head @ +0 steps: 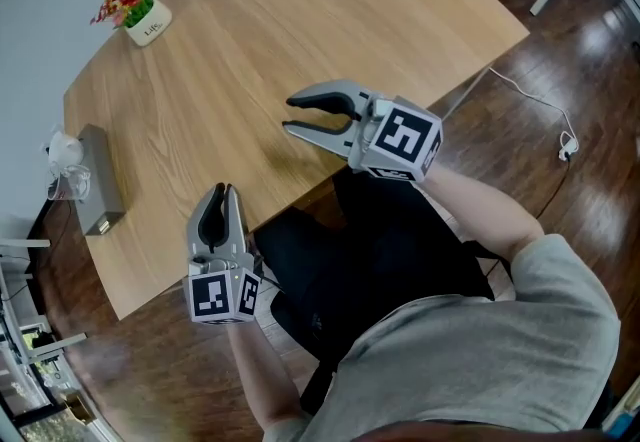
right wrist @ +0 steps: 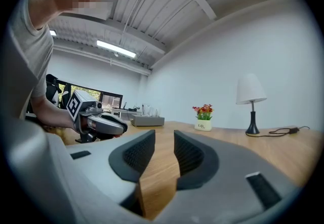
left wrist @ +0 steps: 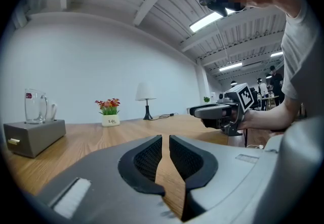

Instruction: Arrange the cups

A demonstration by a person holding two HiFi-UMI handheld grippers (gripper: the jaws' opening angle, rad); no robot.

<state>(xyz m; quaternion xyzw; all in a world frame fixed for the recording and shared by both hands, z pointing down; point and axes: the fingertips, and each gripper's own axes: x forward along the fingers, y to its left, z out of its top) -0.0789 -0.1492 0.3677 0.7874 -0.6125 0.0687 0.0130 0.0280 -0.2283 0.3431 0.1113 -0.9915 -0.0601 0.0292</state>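
Note:
Clear glass cups (head: 63, 168) stand at the left end of a grey box (head: 98, 182) near the table's far left edge. In the left gripper view a handled glass mug (left wrist: 35, 106) sits on that box (left wrist: 34, 137). In the right gripper view the glasses (right wrist: 146, 110) are small and far off. My left gripper (head: 223, 192) (left wrist: 165, 139) is over the near table edge, its jaws a narrow slit apart and empty. The right gripper (head: 290, 114) (right wrist: 164, 134) hovers over the table's middle, open and empty. Neither is close to the cups.
A small pot of flowers (head: 138, 16) stands at the back left and a lamp (left wrist: 146, 100) with a black cable at the far end. The wooden table (head: 300, 20) has a rounded near edge. A white cable (head: 545, 105) lies on the floor to the right.

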